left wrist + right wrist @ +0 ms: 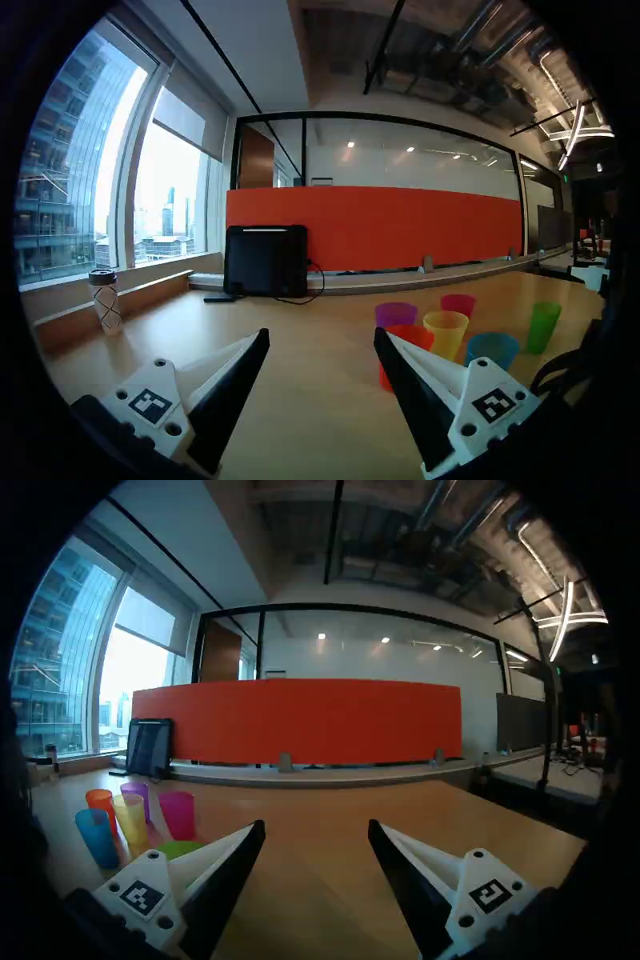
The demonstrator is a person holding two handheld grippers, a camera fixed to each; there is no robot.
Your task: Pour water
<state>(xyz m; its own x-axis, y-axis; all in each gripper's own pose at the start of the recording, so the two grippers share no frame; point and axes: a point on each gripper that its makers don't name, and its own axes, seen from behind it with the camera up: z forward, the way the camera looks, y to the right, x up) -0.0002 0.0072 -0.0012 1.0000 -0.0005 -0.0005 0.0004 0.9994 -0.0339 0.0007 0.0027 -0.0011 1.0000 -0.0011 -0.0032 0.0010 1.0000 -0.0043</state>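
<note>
Cups of translucent coloured plastic stand clustered on the pale wooden table (320, 436), and we take the yellow plastic cup (446, 332) as our marker. In the left gripper view, the orange plastic cup (412, 334) sits just beside it on the left, the purple plastic cup (396, 312) is behind that one, and the magenta plastic cup (458, 304) is right behind the yellow. The blue plastic cup (491, 348) is just to the right of the yellow, and the green plastic cup (543, 324) stands farther right, apart from the rest. We judge them light, stiff but thin-walled, smooth and easily tipped; whether any holds water we cannot tell. A gentle squeeze around the middle of the wall should suit. The left tool (320, 332) hangs wide open and empty, with the yellow cup just ahead of its right finger. The right tool (315, 824), equally spread and holding nothing, has the yellow cup (130, 820) ahead and off to its left. Well away from the yellow cup, on the window ledge (152, 284), stands a patterned bottle with a dark lid (105, 300), perhaps the water source.
</note>
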